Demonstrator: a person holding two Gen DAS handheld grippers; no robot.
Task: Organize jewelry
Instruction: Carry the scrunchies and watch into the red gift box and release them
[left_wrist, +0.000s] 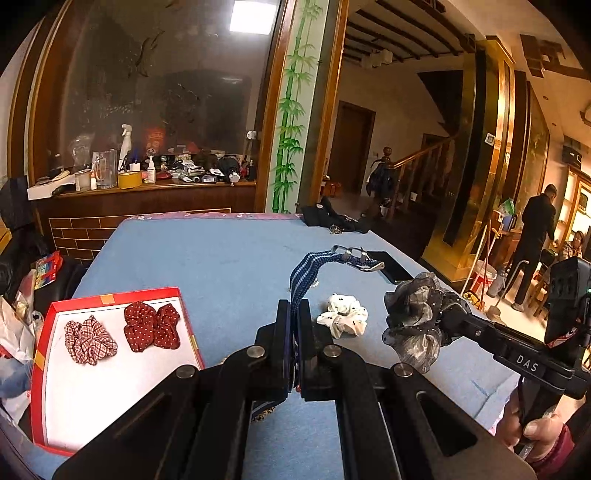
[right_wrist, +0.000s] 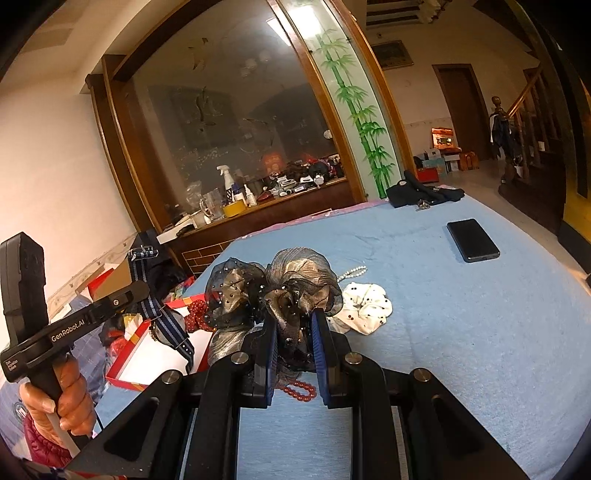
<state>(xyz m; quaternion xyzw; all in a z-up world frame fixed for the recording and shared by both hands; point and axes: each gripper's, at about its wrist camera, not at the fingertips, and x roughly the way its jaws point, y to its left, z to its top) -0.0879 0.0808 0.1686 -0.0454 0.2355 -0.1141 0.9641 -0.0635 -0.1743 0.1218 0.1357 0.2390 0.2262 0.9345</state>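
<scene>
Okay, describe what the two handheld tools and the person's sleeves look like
Both are matte black pistol-grip devices with angular linkage arms and silver pivot pins. The right tool has blue finger pads and white "DAS" lettering on its side; the left tool reads "GenRobot.AI". Each carries a black camera block. The sleeves are dark red and quilted.

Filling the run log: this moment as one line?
left gripper: shut on blue striped woven strap | right gripper: shut on grey organza scrunchie | red box: two scrunchies
</scene>
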